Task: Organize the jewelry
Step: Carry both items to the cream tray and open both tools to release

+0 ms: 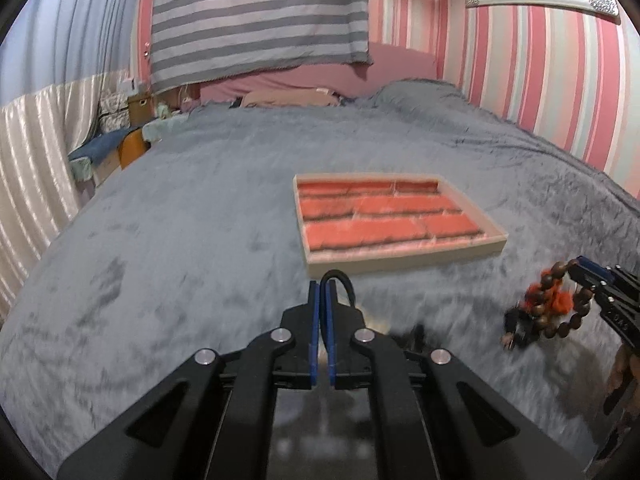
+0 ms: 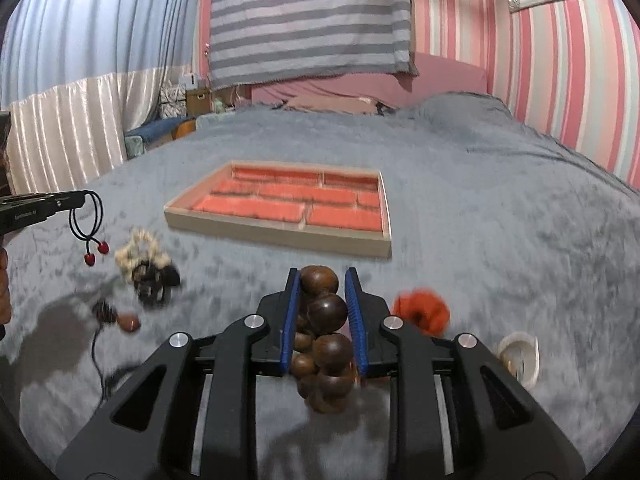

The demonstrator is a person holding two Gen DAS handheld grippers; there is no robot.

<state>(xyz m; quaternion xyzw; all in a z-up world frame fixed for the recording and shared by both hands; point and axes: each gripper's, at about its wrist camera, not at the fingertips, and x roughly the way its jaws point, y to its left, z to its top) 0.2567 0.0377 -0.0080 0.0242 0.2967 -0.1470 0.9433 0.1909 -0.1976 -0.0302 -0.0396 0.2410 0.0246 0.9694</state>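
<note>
A shallow jewelry tray with orange-lined compartments lies on the grey bedspread; it also shows in the right wrist view. My left gripper is shut on a black cord with two red beads hanging from it, held above the bed short of the tray. My right gripper is shut on a brown wooden bead bracelet with an orange tassel; the left wrist view shows it hanging off to the right.
On the bedspread lie a cream bead bracelet, a dark ornament, a small brown pendant on a cord and a white ring-shaped piece. Striped wall and hanging striped cloth stand beyond the bed.
</note>
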